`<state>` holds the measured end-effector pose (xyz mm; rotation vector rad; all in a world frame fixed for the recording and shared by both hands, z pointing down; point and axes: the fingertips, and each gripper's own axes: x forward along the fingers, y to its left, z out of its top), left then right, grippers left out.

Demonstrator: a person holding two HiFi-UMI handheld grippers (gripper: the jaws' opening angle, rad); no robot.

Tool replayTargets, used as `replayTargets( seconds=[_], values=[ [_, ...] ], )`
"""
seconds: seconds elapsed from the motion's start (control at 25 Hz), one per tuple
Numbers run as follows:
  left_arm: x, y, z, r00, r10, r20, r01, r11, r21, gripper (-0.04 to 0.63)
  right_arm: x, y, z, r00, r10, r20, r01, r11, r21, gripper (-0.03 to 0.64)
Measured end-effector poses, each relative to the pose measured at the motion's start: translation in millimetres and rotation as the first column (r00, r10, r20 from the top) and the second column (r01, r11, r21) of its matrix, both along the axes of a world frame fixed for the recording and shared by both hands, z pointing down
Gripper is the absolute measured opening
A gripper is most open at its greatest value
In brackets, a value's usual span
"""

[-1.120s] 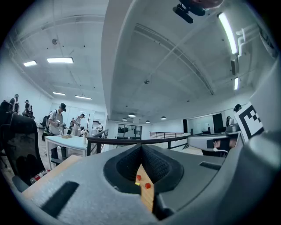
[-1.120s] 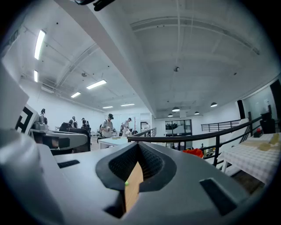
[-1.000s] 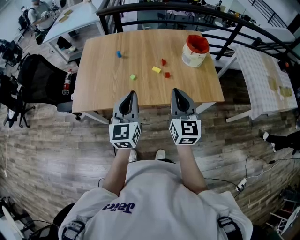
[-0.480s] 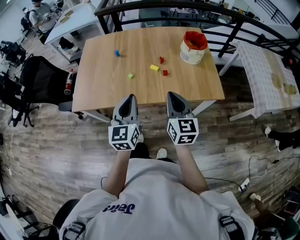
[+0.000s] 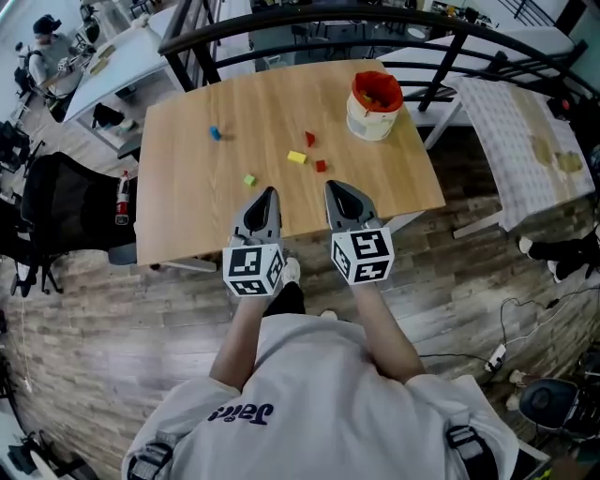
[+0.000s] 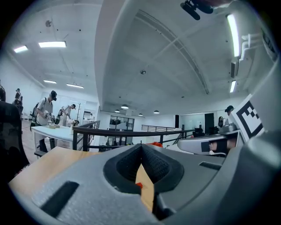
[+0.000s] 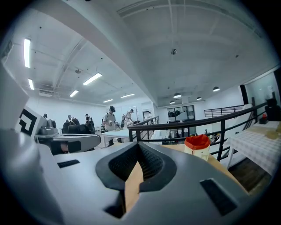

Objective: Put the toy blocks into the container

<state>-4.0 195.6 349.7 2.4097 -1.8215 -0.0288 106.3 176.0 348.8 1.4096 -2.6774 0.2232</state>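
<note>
Several small toy blocks lie scattered on the wooden table (image 5: 187, 216): a blue one (image 5: 215, 133), a green one (image 5: 249, 180), a yellow one (image 5: 297, 157) and two red ones (image 5: 310, 139) (image 5: 321, 166). The container (image 5: 373, 105), a white tub with a red lining, stands at the table's far right and shows again, the container (image 7: 197, 147), ahead and to the right. My left gripper (image 5: 269, 190) (image 6: 141, 146) and right gripper (image 5: 332, 186) (image 7: 139, 145) hover side by side over the table's near edge, both shut and empty. A red block (image 6: 138, 185) shows through the gap below the left jaws.
A black railing (image 5: 309, 17) runs behind the table. A black office chair (image 5: 66, 202) stands to its left and a table with a checked cloth (image 5: 511, 131) to its right. White desks with people at them lie beyond at the far left.
Both grippers have moved forward, from in front of the table to over its near edge. The blocks and the container have stayed where they were.
</note>
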Motion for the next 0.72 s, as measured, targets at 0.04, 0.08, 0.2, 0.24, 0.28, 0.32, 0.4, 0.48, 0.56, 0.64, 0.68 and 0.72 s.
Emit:
replayTargets(
  seconds=[0.04,0.08,0.2,0.24,0.28,0.32,0.4,0.48,0.56,0.64,0.68,0.72],
  values=[
    [-4,-13,-3,1.000,0.012,-0.003,-0.012,1.000,0.006,0.006,-5,-11,-5,1.000,0.004,-0.005,-0.004,1.000,0.011,0.011],
    [-9,-26,-6,1.000,0.022,-0.004,-0.022,1.000,0.011,0.006,-11,-22,-10,1.000,0.005,-0.008,-0.005,1.000,0.021,0.011],
    [-26,-66,-14,0.999,0.049,-0.014,-0.048,0.998,0.027,0.006,-28,-59,-17,1.000,0.015,-0.025,-0.014,0.999,0.039,0.011],
    [-31,-80,-15,0.998,0.059,-0.020,-0.058,0.998,0.030,0.006,-33,-72,-17,0.999,0.021,-0.034,-0.020,0.999,0.040,0.011],
    [-35,-92,-16,0.997,0.070,-0.024,-0.069,0.997,0.031,0.006,-37,-84,-17,0.999,0.026,-0.042,-0.025,0.999,0.038,0.011],
    [-39,-104,-15,0.996,0.083,-0.027,-0.082,0.996,0.029,0.006,-42,-94,-15,0.998,0.029,-0.051,-0.027,0.999,0.033,0.011],
    [-45,-123,-9,0.993,0.115,-0.032,-0.115,0.993,0.016,0.006,-52,-111,-10,0.997,0.020,-0.073,-0.019,1.000,0.018,0.011],
    [-46,-138,-1,0.986,0.161,-0.032,-0.161,0.987,-0.005,0.006,-60,-125,-2,0.995,-0.010,-0.101,0.010,1.000,-0.004,0.011],
    [-44,-148,9,0.977,0.212,-0.023,-0.213,0.977,-0.025,0.006,-62,-134,9,0.990,-0.049,-0.132,0.045,0.998,-0.035,0.011],
    [-42,-160,20,0.968,0.251,-0.024,-0.252,0.967,-0.039,0.006,-60,-146,20,0.980,-0.088,-0.179,0.079,0.995,-0.059,0.011],
    [-40,-167,24,0.963,0.268,-0.028,-0.269,0.962,-0.044,0.006,-58,-153,26,0.970,-0.112,-0.216,0.099,0.993,-0.071,0.011],
    [-38,-174,29,0.958,0.286,-0.032,-0.287,0.957,-0.049,0.006,-56,-158,33,0.957,-0.139,-0.256,0.121,0.989,-0.085,0.011]
  ],
)
